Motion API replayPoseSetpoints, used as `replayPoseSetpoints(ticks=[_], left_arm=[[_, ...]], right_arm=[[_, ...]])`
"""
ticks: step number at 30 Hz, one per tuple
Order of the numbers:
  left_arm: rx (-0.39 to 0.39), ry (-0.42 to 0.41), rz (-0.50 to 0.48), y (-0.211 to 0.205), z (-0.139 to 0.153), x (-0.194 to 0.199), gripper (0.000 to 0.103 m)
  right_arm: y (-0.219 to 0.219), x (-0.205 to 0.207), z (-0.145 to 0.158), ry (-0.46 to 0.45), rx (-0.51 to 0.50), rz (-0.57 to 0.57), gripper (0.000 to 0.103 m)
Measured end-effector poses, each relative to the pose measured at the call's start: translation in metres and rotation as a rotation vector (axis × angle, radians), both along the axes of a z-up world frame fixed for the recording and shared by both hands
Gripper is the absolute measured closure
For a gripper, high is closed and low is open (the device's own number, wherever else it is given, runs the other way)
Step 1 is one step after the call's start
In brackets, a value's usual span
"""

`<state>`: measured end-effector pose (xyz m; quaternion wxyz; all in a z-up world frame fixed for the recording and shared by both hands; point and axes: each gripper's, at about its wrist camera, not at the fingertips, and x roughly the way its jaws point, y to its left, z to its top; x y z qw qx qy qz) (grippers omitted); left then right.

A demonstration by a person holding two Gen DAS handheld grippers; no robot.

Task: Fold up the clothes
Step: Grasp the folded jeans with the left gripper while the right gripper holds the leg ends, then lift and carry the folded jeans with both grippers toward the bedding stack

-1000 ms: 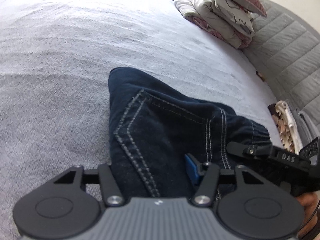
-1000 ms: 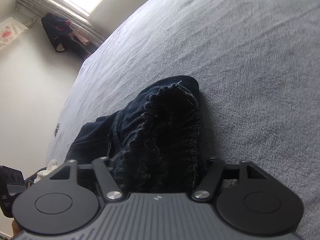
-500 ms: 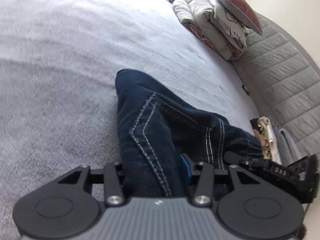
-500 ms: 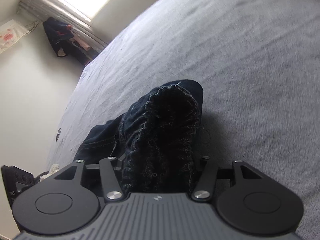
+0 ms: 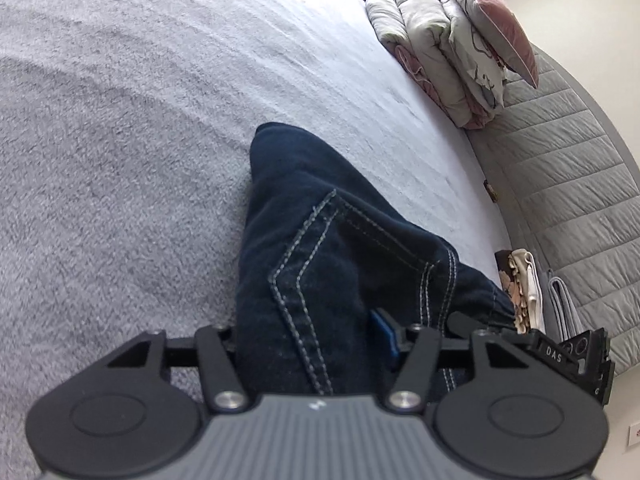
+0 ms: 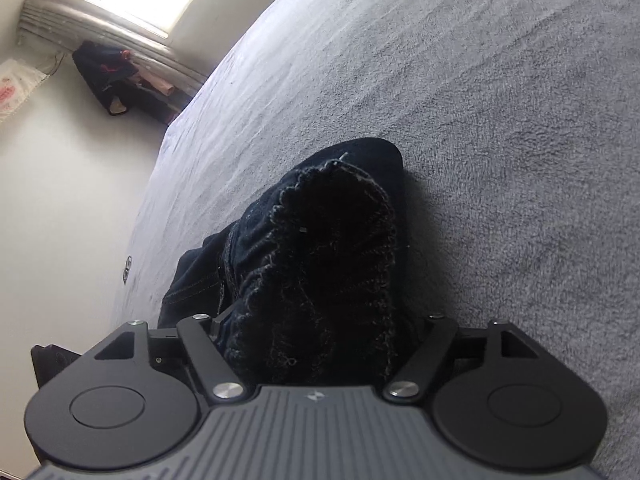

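You are holding the dark jeans (image 5: 320,280) folded into a thick bundle on the grey bed (image 5: 120,160), away from its edges. The left gripper (image 5: 316,344) is opening with denim between its fingers; I cannot tell if the blue pad (image 5: 385,330) is pressing. The right gripper (image 6: 316,320) is opening around the gathered waistband (image 6: 320,248), and its fingers are hidden. If you are releasing both sides too early, the springy bundle may be unrolling, because nothing is pressing the fold flat.
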<state>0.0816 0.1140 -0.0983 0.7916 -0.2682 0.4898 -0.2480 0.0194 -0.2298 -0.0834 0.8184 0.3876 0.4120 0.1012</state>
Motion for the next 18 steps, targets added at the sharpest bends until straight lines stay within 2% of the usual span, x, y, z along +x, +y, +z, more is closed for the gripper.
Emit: replayPoseSetpoints(ticks=[2, 5, 8, 11, 18], left_arm=[[0.011, -0.03, 0.014, -0.004, 0.005, -0.005, 0.057], [0.031, -0.071, 0.025, -0.012, 0.02, -0.011, 0.065], [0.0, -0.085, 0.034, -0.016, 0.03, -0.009, 0.066], [-0.028, -0.082, 0.031, -0.025, 0.037, -0.006, 0.067], [0.028, -0.123, 0.007, -0.058, 0.057, -0.011, 0.067]], right_arm=[[0.003, -0.004, 0.009, -0.006, -0.02, -0.011, 0.044], [0.007, -0.011, 0.028, -0.027, -0.032, -0.029, 0.05], [0.012, -0.021, 0.057, -0.112, -0.11, -0.045, 0.05], [0.01, -0.03, 0.073, -0.164, -0.166, -0.072, 0.05], [-0.008, -0.035, 0.081, -0.184, -0.176, -0.129, 0.05]])
